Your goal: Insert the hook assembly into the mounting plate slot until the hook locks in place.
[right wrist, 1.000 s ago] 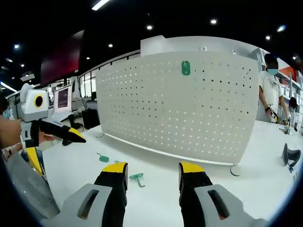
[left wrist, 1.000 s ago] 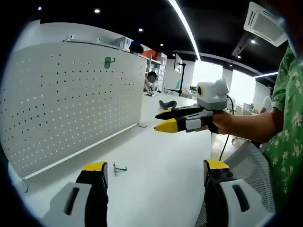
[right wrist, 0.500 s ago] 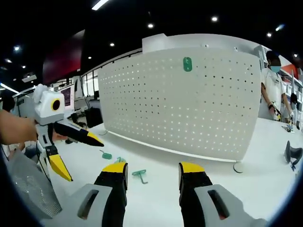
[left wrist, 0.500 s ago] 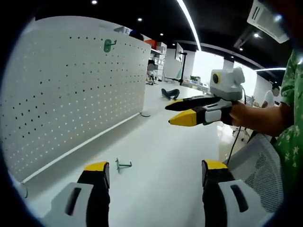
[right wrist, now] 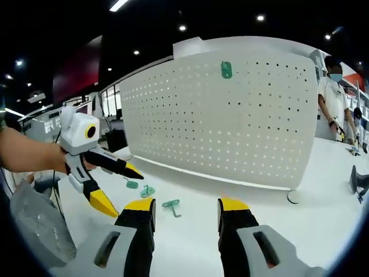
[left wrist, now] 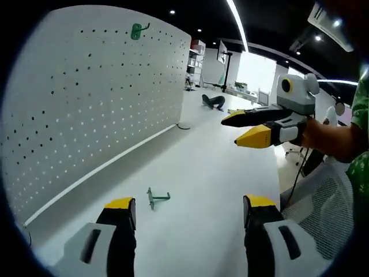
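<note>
A white pegboard (left wrist: 86,104) (right wrist: 230,121) stands upright on the white table, with one green hook (left wrist: 137,30) (right wrist: 226,70) hung near its top edge. Loose green hooks lie on the table in front of it: one (left wrist: 157,198) just ahead of my left gripper (left wrist: 189,209), and three (right wrist: 172,205) (right wrist: 147,190) (right wrist: 132,184) in the right gripper view. My left gripper (right wrist: 125,193) is open, hovering close above those loose hooks. My right gripper (right wrist: 185,208) (left wrist: 233,131) is open too, held in the air, with nothing between its jaws.
A round base foot (right wrist: 295,197) (left wrist: 183,125) sits at the pegboard's end. A black object (left wrist: 212,101) (right wrist: 358,182) lies farther along the table. A person (right wrist: 334,98) stands behind the board. A mesh chair (left wrist: 323,202) (right wrist: 40,231) is at the table edge.
My left gripper has swung in toward the loose hooks, jaws spread, and its view now sits closer to the pegboard. The right gripper has barely moved.
</note>
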Action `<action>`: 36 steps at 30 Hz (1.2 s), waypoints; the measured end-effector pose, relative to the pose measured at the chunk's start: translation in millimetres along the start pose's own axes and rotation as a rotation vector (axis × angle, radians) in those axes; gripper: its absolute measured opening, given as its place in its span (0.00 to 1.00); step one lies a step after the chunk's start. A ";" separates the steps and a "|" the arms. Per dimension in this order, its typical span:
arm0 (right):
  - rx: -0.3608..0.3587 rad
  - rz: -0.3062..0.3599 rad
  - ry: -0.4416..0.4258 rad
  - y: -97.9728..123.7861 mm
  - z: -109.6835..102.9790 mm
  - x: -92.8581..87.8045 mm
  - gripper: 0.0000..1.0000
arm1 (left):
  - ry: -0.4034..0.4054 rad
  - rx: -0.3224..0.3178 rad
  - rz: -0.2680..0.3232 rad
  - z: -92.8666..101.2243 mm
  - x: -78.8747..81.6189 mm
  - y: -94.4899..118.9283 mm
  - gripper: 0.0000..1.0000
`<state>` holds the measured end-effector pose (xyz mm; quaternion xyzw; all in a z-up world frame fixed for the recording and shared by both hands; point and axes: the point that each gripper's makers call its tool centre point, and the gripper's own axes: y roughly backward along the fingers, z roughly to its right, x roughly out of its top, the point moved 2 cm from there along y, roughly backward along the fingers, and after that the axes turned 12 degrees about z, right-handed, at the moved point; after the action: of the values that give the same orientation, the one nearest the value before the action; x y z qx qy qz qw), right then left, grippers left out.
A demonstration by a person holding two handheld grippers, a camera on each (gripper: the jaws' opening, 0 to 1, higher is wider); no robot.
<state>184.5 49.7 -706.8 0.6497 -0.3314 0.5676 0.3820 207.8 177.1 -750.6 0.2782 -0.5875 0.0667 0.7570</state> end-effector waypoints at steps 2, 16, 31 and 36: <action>0.004 -0.003 -0.006 0.8 0.0 -1.8 0.44 | 0.004 0.001 -0.011 -3.5 -3.0 -4.2 0.78; 0.030 -0.021 -0.023 4.5 -1.4 -13.5 0.44 | 0.010 0.035 -0.080 -28.4 -22.0 -27.5 0.72; 0.109 -0.031 -0.065 1.9 -9.4 -18.9 0.45 | -0.013 0.050 -0.122 -39.9 -32.4 -39.5 0.65; 0.167 -0.022 -0.093 2.0 -14.4 -19.1 0.46 | -0.015 0.053 -0.135 -42.5 -36.1 -41.8 0.62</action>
<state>173.2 61.2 -724.6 0.7084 -0.2931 0.5584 0.3170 251.1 171.6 -804.9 0.3375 -0.5711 0.0290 0.7477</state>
